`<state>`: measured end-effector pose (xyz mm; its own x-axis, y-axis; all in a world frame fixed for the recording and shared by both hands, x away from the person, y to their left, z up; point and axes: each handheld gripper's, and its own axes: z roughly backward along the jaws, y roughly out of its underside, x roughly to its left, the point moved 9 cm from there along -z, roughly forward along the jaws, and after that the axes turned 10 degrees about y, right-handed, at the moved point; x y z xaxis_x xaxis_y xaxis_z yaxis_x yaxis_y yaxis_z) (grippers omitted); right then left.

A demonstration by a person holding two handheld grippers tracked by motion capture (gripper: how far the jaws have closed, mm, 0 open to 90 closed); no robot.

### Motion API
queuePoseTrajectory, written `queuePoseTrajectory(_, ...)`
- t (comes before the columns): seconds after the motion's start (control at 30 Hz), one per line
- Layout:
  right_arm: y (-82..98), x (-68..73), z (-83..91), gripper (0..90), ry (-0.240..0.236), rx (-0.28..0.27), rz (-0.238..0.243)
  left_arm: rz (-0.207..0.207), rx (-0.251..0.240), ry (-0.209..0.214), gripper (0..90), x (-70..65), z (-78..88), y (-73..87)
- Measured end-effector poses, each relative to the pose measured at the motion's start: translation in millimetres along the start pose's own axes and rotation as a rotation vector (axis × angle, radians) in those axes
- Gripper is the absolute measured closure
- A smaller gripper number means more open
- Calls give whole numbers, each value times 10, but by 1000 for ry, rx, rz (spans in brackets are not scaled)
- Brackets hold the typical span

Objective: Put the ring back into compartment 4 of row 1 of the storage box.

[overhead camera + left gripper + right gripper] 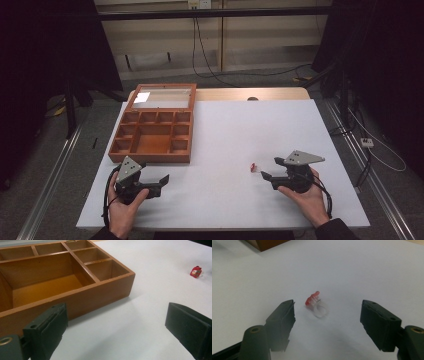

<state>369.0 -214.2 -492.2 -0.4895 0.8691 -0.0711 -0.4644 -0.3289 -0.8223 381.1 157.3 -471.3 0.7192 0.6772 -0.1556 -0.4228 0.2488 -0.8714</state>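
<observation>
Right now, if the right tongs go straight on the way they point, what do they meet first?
Probably the ring: it lies on the table just ahead of the right tongs, roughly between the open jaws. Depth is hard to judge.

Right hand-held gripper (264, 167) open beside small red ring (253, 167).

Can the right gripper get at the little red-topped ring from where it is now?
Probably yes. The right gripper points at the ring, which lies on bare white table just ahead of the open jaws. Nothing stands between them; the wooden box is well off to the side.
</observation>
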Motion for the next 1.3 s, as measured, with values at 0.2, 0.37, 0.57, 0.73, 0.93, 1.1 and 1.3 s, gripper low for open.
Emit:
queuePoseTrajectory(0.2, -44, 20, -88, 357, -14, 10, 28, -2, 5, 3, 47, -2, -5, 4)
queuePoseTrajectory(0.37, -71, 30, -159, 383, -26, 18, 44, 0, 7, 8, 47, -7, -8, 8)
queuePoseTrajectory(0.57, -154, 67, -308, 463, -61, 53, 110, 4, 10, 11, 47, -5, -16, 13)
queuePoseTrajectory(0.73, -157, 120, -386, 510, -96, 67, 107, 5, 8, 14, 47, -7, -16, 13)
queuePoseTrajectory(0.93, -123, 144, -395, 547, -110, 78, 127, -2, 15, 20, 48, -23, -19, 15)
queuePoseTrajectory(1.1, -77, 130, -436, 566, -116, 98, 133, -2, 17, 23, 49, -28, -24, 18)
queuePoseTrajectory(1.3, -23, 149, -463, 599, -132, 129, 146, 4, 14, 36, 48, -37, -28, 17)
